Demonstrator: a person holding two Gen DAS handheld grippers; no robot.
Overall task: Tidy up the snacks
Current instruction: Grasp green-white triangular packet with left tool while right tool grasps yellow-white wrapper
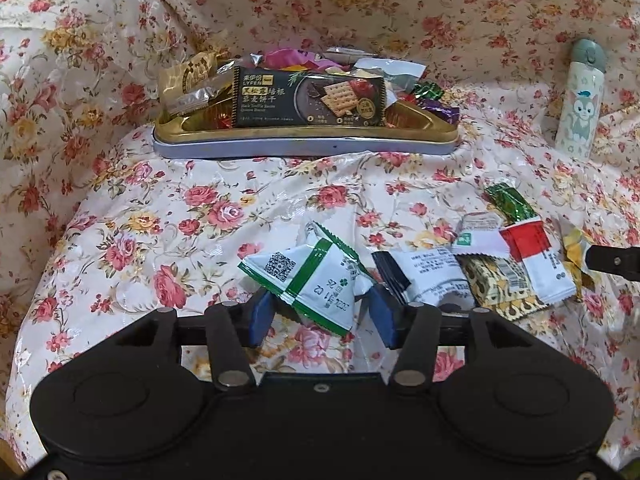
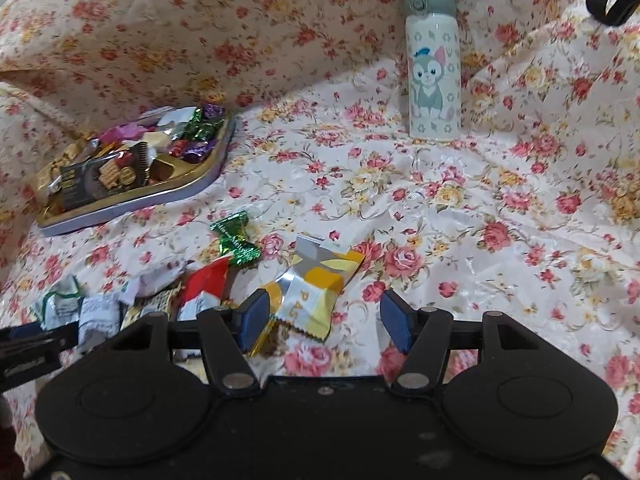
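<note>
Between the left gripper's (image 1: 322, 314) part-spread blue pads lies a green-white packet (image 1: 310, 276), pads flanking it; whether they actually pinch it cannot be told. Right gripper (image 2: 326, 320) wide open, gripping nothing, a yellow packet (image 2: 316, 296) just beside its left pad. Ahead of both: tin (image 1: 304, 146) heaped with snacks; loose pile (image 1: 504, 268) right of left gripper; bottle (image 2: 432, 76) upright beyond right gripper.

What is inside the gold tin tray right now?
The tin tray holds a heap of wrapped snacks, with a black cracker packet leaning in front and purple candies at one end. Whatever lies beneath the heap is covered.
</note>
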